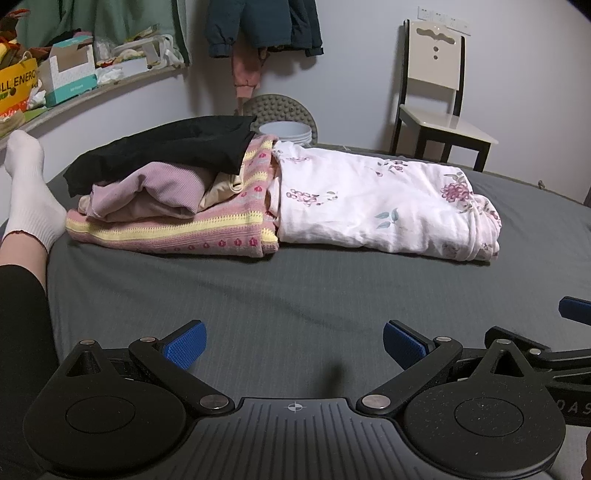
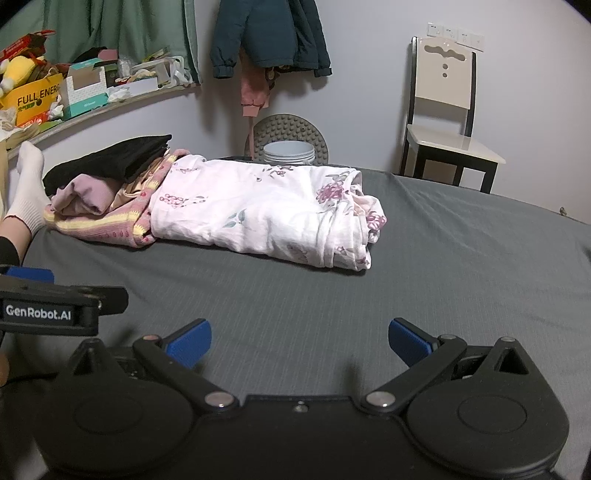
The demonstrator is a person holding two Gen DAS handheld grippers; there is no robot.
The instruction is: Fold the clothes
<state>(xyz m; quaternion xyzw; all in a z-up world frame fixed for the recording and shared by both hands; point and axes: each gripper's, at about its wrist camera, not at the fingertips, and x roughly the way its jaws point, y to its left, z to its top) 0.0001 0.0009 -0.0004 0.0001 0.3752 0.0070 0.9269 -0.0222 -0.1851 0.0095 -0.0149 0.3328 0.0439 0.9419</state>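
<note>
Home bedroom: a bed with grey sheet carries folded clothing; a dark teal padded jacket hangs on the wall; a cream-backed wooden chair stands beyond the bed's far edge.

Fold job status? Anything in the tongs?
Done: floral garment lies folded on the grey bed. In hand: nothing; left tongs and right tongs both open, empty, over bare sheet. Left: the loose pile on the striped knit, black garment on top.
</note>
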